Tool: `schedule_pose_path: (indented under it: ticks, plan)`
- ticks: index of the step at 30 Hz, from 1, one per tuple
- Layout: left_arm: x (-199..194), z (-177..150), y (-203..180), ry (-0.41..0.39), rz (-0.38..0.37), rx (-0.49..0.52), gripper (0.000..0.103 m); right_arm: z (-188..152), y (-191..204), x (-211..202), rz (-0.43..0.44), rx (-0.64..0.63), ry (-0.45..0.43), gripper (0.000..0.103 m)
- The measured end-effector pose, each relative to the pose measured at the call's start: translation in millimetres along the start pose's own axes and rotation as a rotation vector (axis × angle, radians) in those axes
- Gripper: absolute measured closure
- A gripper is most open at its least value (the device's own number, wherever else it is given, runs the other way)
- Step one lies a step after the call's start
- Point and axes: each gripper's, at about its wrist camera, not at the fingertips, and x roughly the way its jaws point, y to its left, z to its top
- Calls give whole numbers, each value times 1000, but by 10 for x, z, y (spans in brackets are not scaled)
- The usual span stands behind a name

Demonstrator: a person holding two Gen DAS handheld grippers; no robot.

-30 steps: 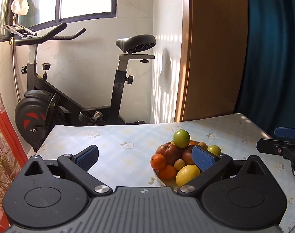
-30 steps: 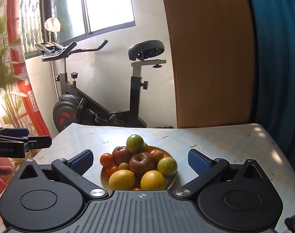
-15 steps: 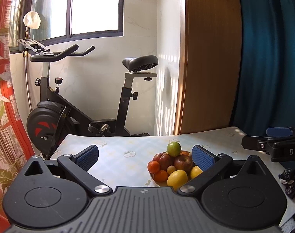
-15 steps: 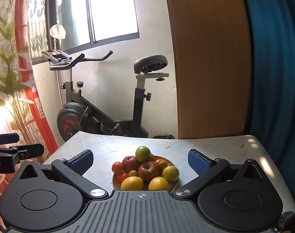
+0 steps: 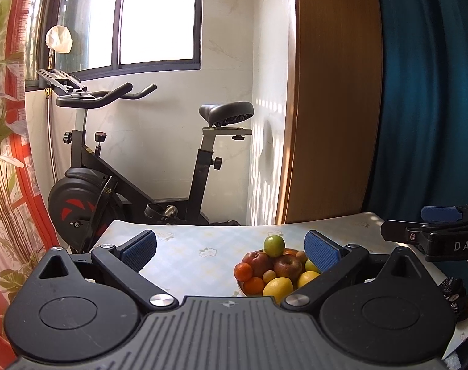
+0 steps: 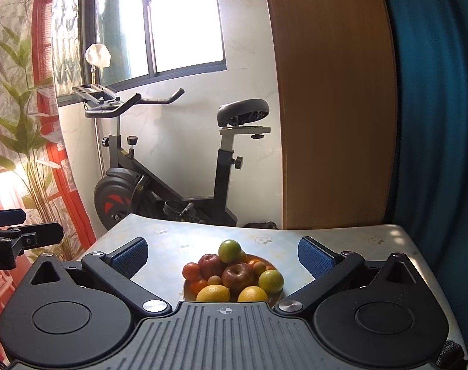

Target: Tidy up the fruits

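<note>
Both hand-held grippers hang released and empty above the tabletop (image 6: 357, 246): the left hand-held gripper (image 5: 230, 248) and the right hand-held gripper (image 6: 223, 254), blue pads spread wide. Between the right one's fingers sits the fruit plate (image 6: 272, 265), piled with apples, oranges, lemons and a green fruit (image 6: 229, 250) on top.

Both grippers (left gripper (image 5: 230, 248), right gripper (image 6: 223, 252)) are black, with blue textured pads (image 5: 321, 251) and silver screws.

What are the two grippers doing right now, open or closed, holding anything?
Left gripper: open, holding nothing, short of the fruit plate.
Right gripper: open, holding nothing, fruit pile lying beyond its fingers.
</note>
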Motion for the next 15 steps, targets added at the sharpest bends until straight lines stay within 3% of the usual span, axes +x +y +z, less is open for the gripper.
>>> schedule_pose_path:
  ticks: [15]
  plan:
    - [-45,19,12,0,2,-14,0,-2,5,-54,-3,-1,-11,0]
